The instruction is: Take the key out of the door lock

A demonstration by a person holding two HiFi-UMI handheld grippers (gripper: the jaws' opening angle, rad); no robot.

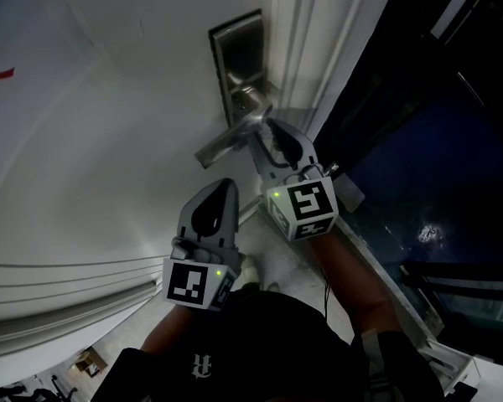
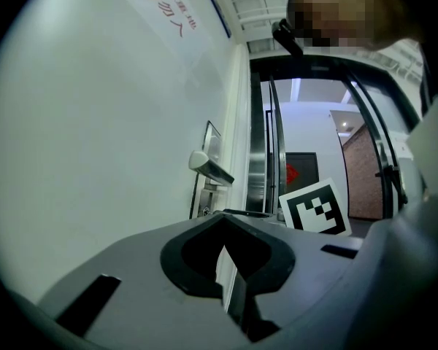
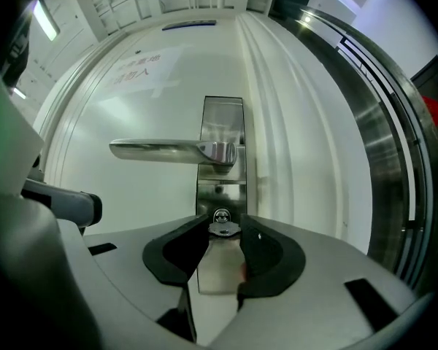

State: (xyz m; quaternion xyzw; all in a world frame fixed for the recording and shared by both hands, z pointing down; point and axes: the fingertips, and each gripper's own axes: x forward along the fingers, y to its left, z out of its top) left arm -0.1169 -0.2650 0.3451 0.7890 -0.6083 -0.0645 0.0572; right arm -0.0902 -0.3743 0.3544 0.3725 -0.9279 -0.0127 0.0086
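A silver lock plate (image 3: 223, 119) with a lever handle (image 3: 168, 150) sits on the white door (image 3: 131, 100). Below the handle, the small metal key (image 3: 224, 230) sticks out of the round keyhole (image 3: 221, 215). My right gripper (image 3: 225, 233) has a dark pad against each side of the key's head and is shut on it. In the head view the right gripper (image 1: 272, 138) reaches in under the handle (image 1: 230, 136) and hides the key. My left gripper (image 1: 225, 189) hangs lower and nearer, apart from the door, shut with nothing in it.
The door frame (image 1: 318, 48) and a dark glass panel (image 1: 427, 166) run along the right. In the left gripper view the handle (image 2: 208, 168) and the right gripper's marker cube (image 2: 315, 208) show ahead, with a metal-framed glass doorway (image 2: 266, 144) beyond.
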